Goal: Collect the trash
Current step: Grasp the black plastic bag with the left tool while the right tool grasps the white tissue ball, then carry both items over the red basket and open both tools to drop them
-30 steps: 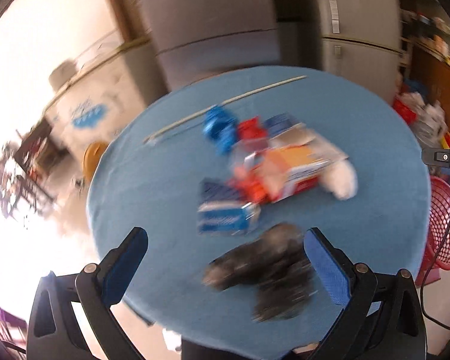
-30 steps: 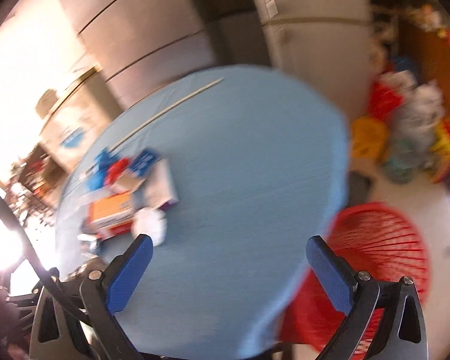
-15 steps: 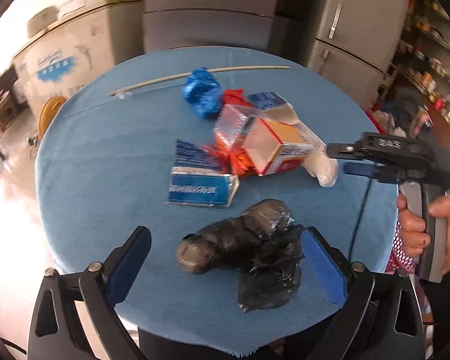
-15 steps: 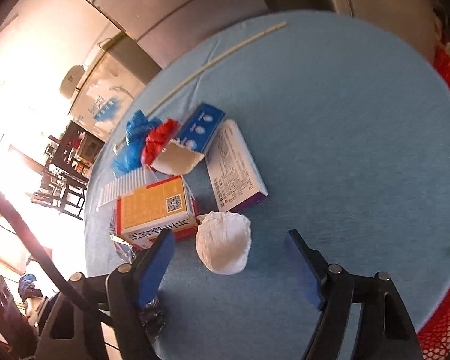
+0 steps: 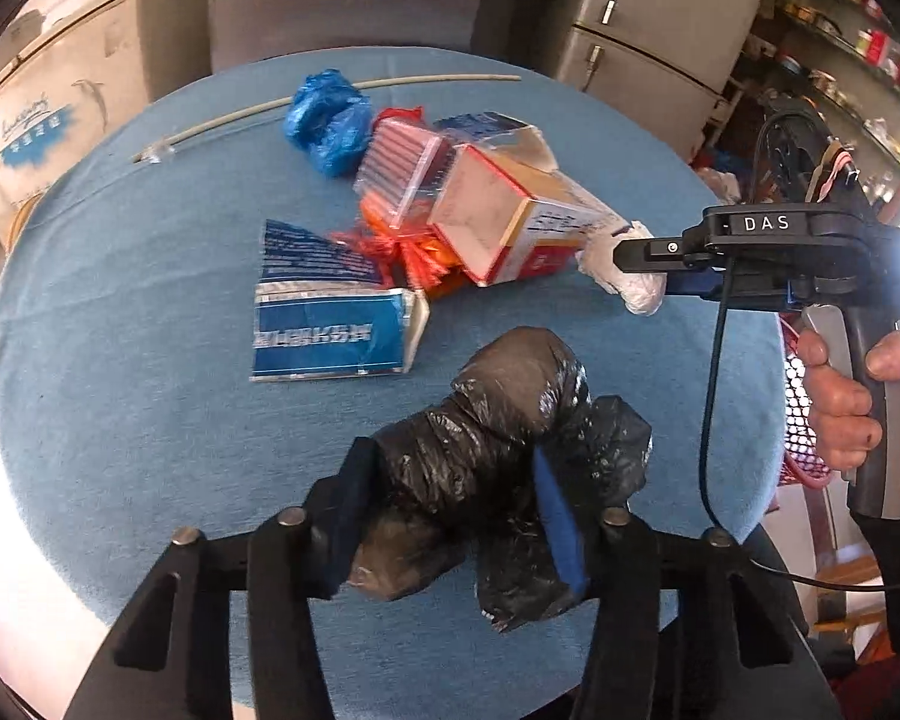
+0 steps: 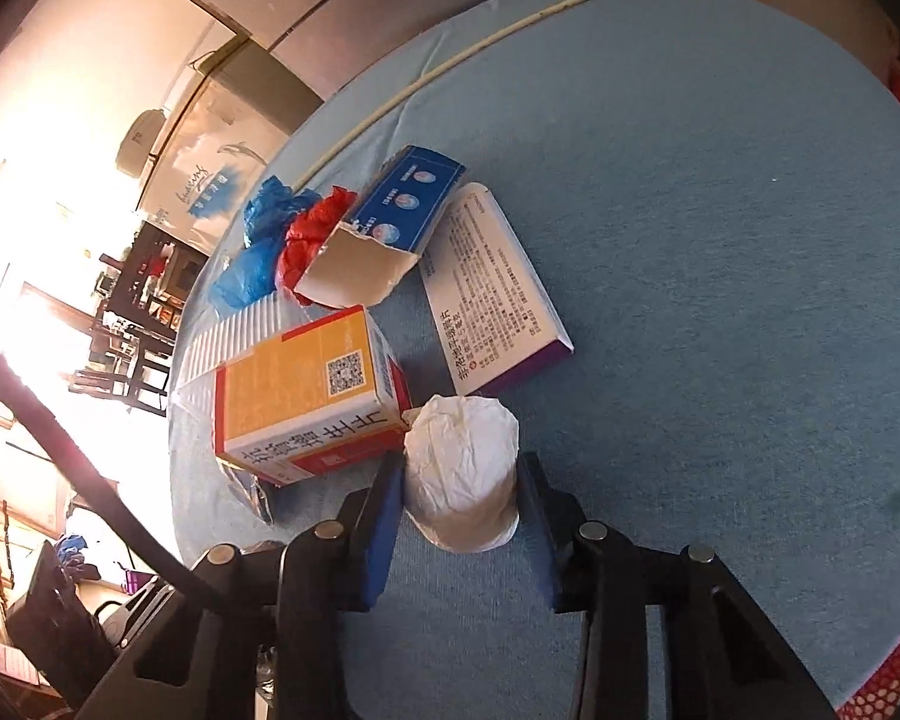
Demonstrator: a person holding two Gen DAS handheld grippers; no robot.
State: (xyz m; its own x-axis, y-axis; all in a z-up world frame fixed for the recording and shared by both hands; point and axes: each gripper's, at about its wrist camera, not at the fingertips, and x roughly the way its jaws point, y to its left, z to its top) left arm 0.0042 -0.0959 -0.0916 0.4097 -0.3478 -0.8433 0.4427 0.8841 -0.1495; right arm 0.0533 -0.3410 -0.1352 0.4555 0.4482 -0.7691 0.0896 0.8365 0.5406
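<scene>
Trash lies on a round blue table (image 5: 120, 276). My left gripper (image 5: 456, 516) is shut on a crumpled black plastic bag (image 5: 498, 432) near the table's front edge. My right gripper (image 6: 459, 522) has its pads against both sides of a white crumpled paper wad (image 6: 459, 468); it also shows in the left wrist view (image 5: 630, 282). Beside the wad lies an orange and white carton (image 6: 306, 390). Farther back lie a white leaflet box (image 6: 492, 294), a torn blue box (image 6: 390, 210), a red bag (image 6: 309, 234) and a blue bag (image 5: 327, 114).
A flattened blue packet (image 5: 330, 324) and a clear ribbed tray (image 5: 399, 168) lie mid-table. A thin white rod (image 5: 306, 102) lies along the far edge. A red mesh basket (image 5: 801, 420) stands beside the table on the right. Fridges and cabinets stand behind.
My left gripper moved forward and closed on the black bag. My right gripper moved in to the white wad and closed around it.
</scene>
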